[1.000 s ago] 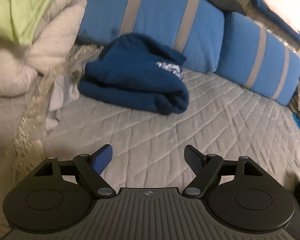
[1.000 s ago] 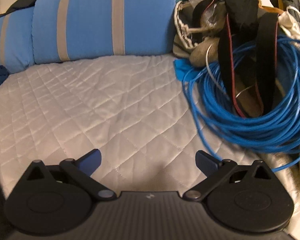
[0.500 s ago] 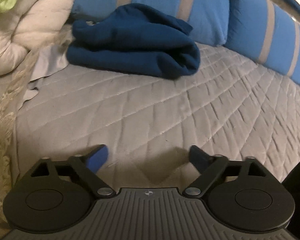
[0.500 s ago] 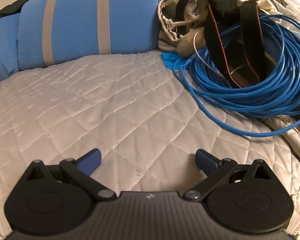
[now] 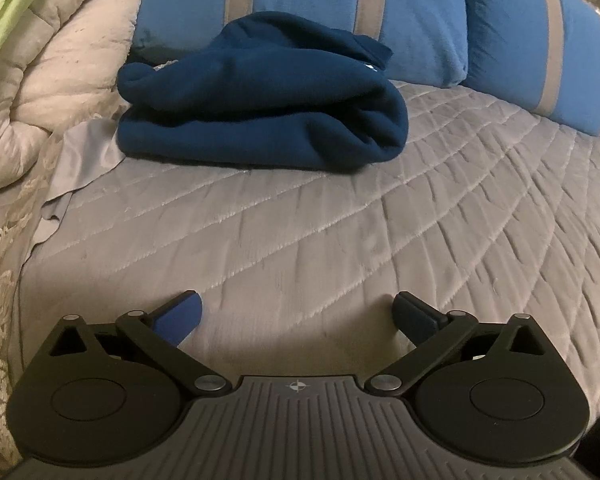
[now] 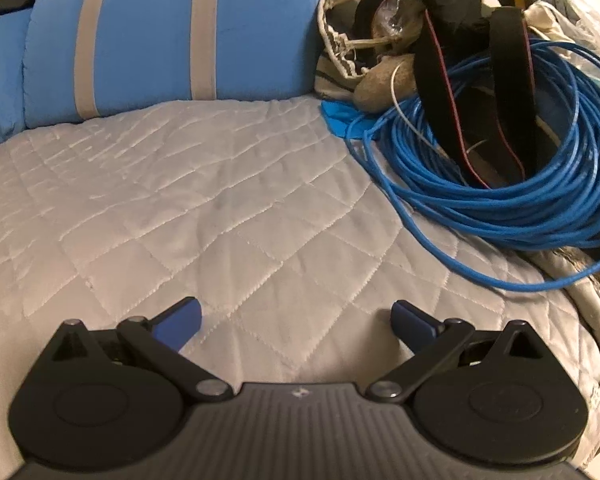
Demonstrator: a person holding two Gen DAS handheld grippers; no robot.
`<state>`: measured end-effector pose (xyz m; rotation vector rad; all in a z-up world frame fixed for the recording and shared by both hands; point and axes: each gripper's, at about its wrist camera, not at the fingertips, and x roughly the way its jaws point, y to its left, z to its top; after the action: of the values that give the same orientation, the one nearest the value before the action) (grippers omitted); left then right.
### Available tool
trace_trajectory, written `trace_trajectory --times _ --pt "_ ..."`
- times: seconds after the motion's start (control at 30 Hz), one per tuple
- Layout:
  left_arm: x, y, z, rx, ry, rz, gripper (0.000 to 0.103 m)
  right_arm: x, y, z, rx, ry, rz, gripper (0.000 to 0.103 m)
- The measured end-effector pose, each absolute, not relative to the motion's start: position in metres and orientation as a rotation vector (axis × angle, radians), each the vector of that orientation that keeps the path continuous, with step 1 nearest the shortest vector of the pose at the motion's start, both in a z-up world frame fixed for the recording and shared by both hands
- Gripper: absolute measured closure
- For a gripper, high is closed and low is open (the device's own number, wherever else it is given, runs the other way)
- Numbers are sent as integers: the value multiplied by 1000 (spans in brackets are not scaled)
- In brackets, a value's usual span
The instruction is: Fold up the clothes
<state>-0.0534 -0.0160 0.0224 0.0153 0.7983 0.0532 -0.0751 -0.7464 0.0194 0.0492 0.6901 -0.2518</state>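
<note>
Navy sweatshirt lies as compact folded bundle on grey quilt, against blue striped pillows — well ahead of left gripper.

Left gripper: jaws spread wide, nothing between. Right gripper: same, over bare quilt.

Handling, judged: thick fleece, soft, limp, moderately heavy, not fragile — layers likely slide apart if pinched singly; grip through rolled right edge or under bottom fold.

Count: 1 sweatshirt, 2 pillows, 1 blue cable coil, 2 grippers.

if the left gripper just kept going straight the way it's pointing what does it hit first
Probably the folded navy garment, dead ahead of the open left gripper. Only bare grey quilt lies between, though if angled down it may touch that first.
</note>
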Motion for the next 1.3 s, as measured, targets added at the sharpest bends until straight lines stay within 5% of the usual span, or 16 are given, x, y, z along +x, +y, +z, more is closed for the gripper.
trace_trajectory --times 1.3 --pt "44 -13 9 -18 703 121 0 14 -759 9 103 654 -242 0"
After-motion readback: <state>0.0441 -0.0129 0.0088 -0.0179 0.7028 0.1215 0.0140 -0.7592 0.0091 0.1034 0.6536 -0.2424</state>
